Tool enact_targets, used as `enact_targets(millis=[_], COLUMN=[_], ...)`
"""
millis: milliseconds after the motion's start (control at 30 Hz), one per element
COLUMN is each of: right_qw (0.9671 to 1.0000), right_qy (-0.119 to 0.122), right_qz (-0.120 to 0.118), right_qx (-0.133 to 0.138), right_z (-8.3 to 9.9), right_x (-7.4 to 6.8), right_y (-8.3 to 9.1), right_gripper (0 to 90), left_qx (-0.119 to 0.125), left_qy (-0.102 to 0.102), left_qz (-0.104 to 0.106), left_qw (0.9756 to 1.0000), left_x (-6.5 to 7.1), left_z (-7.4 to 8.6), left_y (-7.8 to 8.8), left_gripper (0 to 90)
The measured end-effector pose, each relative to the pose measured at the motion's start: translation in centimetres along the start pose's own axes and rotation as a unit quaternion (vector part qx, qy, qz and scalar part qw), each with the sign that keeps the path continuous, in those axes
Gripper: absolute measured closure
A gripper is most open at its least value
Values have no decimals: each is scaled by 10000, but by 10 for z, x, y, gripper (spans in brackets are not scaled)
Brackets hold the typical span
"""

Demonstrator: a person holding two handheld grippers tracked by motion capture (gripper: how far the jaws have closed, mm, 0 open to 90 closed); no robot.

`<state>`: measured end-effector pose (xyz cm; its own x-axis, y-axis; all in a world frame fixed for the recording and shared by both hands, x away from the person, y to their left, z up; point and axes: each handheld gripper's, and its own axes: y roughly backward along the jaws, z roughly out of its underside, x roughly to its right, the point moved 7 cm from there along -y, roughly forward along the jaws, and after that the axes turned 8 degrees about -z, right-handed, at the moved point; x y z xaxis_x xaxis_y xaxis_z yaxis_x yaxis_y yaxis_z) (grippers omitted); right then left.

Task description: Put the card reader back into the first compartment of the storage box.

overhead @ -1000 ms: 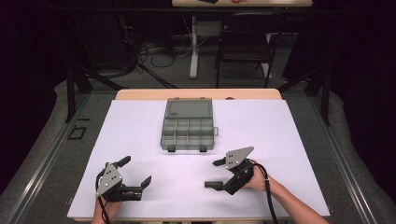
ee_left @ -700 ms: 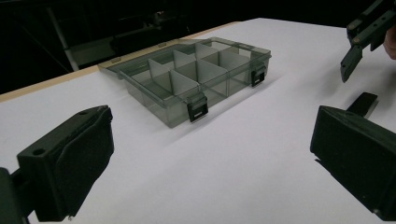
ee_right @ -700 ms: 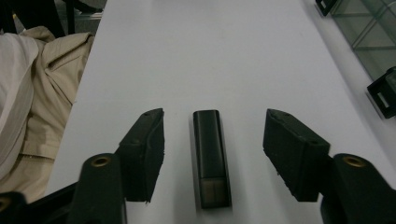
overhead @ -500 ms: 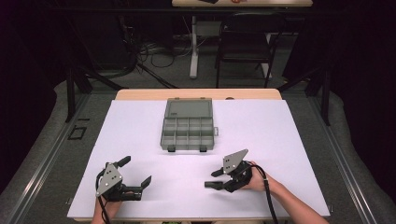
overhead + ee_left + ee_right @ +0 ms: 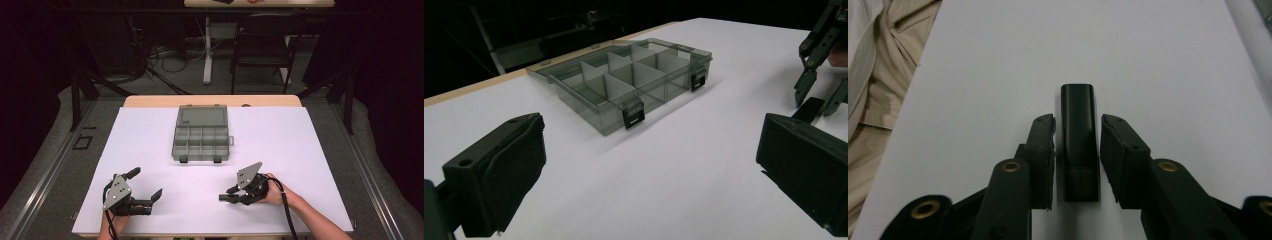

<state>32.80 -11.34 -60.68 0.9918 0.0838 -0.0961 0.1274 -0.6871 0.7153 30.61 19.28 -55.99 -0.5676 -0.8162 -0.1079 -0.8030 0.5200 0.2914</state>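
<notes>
- Block: a small black oblong piece [image 5: 1078, 142] lies flat on the white table cover [image 5: 300, 145], lengthwise between the two pads of my right gripper [image 5: 1077, 160], near the front edge on my right side.
- Grip: my right jaws have just been closing around it; slim gaps show on both sides, so I judge the pads not yet pressing.
- Risk: if one pad meets the block first, it could skid or twist on the smooth cover and slip out forward.
- Risk: the pads cover just the near half, so a lift may tip the far end down.
- Right hand [image 5: 272, 190]: low over the table, gripper pointing left across it.
- Left gripper [image 5: 135, 192]: resting near the front left corner, jaws wide apart and empty, aimed toward the open grey compartment box [image 5: 634, 80] at mid-table.
</notes>
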Motion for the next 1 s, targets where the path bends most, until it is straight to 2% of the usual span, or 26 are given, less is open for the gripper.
enact_targets(millis=[200,467,1000], right_qw=[10000,10000,9994], right_qy=[42,40,53], right_qz=[8,24,267], right_qx=[2,46,204], right_z=[1,1,-9], right_x=[0,0,-2], right_y=[0,0,16], right_gripper=[730,739,740], left_qx=[-14,-6,20], left_qy=[-11,-13,-4], left_qz=[-10,-14,-38], left_qw=[10000,10000,10000], left_x=[0,0,0], left_z=[0,0,-1], left_y=[0,0,1], left_gripper=[0,0,0])
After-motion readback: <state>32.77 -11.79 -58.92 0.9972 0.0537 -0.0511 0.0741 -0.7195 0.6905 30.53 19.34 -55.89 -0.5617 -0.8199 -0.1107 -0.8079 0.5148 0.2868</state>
